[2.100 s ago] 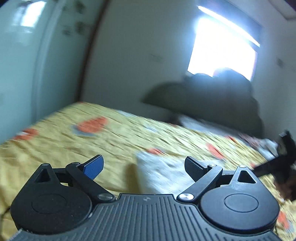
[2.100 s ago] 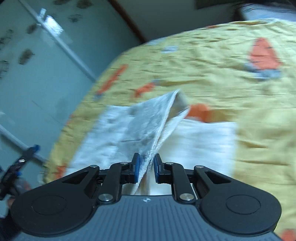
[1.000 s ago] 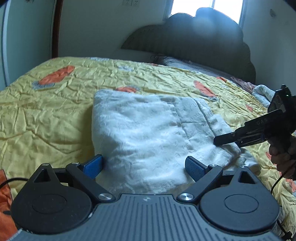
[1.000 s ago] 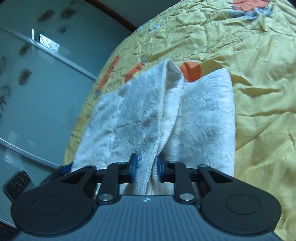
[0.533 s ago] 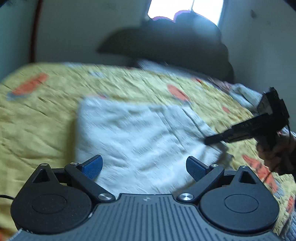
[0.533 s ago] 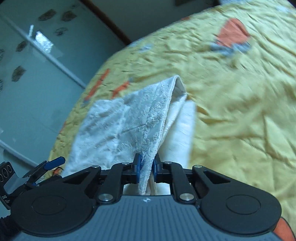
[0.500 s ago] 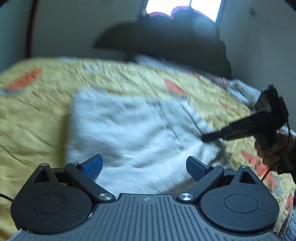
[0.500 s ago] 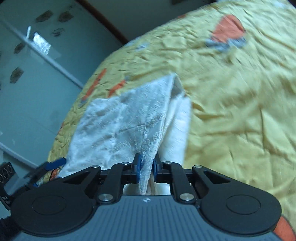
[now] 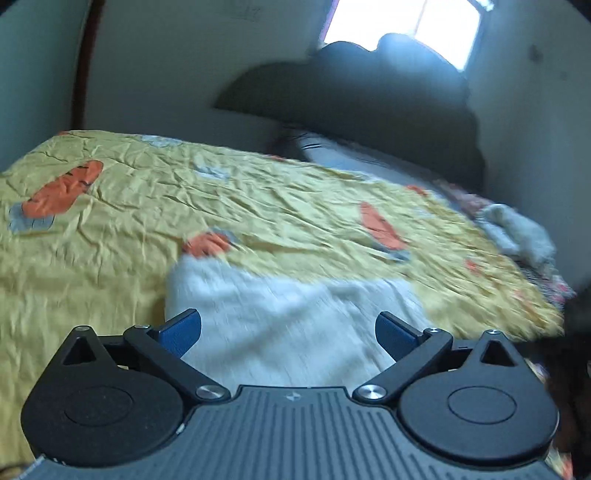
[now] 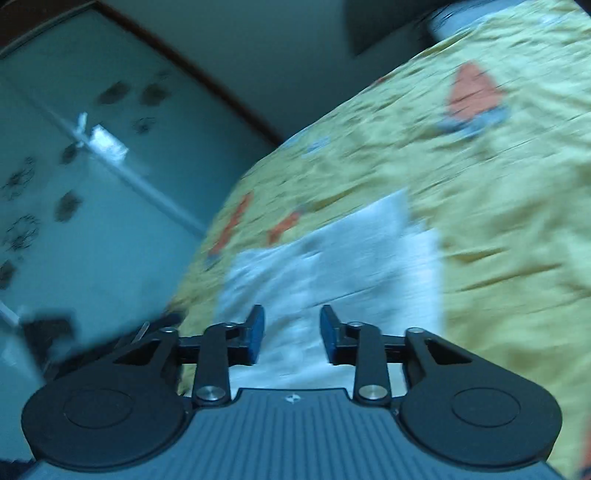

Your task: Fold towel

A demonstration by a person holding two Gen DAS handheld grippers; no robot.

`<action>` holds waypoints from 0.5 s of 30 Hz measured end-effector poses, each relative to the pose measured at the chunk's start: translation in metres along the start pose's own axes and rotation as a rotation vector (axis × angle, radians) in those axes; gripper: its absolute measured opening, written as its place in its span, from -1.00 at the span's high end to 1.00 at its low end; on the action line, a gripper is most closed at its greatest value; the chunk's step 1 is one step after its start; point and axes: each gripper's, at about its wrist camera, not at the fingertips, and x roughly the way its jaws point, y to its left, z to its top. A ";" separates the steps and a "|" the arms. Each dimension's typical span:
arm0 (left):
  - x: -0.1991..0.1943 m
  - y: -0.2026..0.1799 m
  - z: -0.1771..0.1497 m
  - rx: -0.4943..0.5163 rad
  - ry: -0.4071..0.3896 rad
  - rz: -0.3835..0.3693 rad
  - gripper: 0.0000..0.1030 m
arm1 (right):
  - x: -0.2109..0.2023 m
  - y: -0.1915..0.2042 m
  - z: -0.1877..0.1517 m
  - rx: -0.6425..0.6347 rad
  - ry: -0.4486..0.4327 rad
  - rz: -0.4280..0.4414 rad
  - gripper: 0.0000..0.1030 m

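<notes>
A white towel (image 9: 280, 325) lies folded and flat on the yellow bedspread (image 9: 258, 206). Above its near part hovers my left gripper (image 9: 288, 328), its jaws still opening and spread wide with nothing between the blue pads. In the right wrist view the same towel (image 10: 332, 266) lies flat below my right gripper (image 10: 291, 334). That gripper's jaws are opening, with a clear gap between the pads and no cloth pinched in them. Both views are blurred by motion.
The bed has a dark headboard (image 9: 369, 99) under a bright window (image 9: 402, 26). A grey pillow (image 9: 332, 147) and a pale bundle of cloth (image 9: 517, 232) lie at the far right. A frosted glass wardrobe door (image 10: 81, 177) stands beside the bed.
My right gripper has let go of the towel's raised fold, which now lies flat. Both grippers have lifted away from the towel. The right gripper has left the left wrist view.
</notes>
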 end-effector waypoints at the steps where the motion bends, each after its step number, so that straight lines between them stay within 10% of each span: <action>1: 0.017 0.001 0.005 -0.007 0.023 0.018 -0.95 | 0.010 0.003 -0.003 -0.010 0.021 -0.015 0.09; 6: 0.088 0.010 0.004 -0.025 0.151 0.117 -0.94 | 0.026 -0.007 -0.030 -0.039 0.049 -0.055 0.07; 15: 0.099 0.007 -0.017 0.056 0.073 0.122 -1.00 | 0.022 -0.016 -0.040 -0.026 0.021 -0.034 0.10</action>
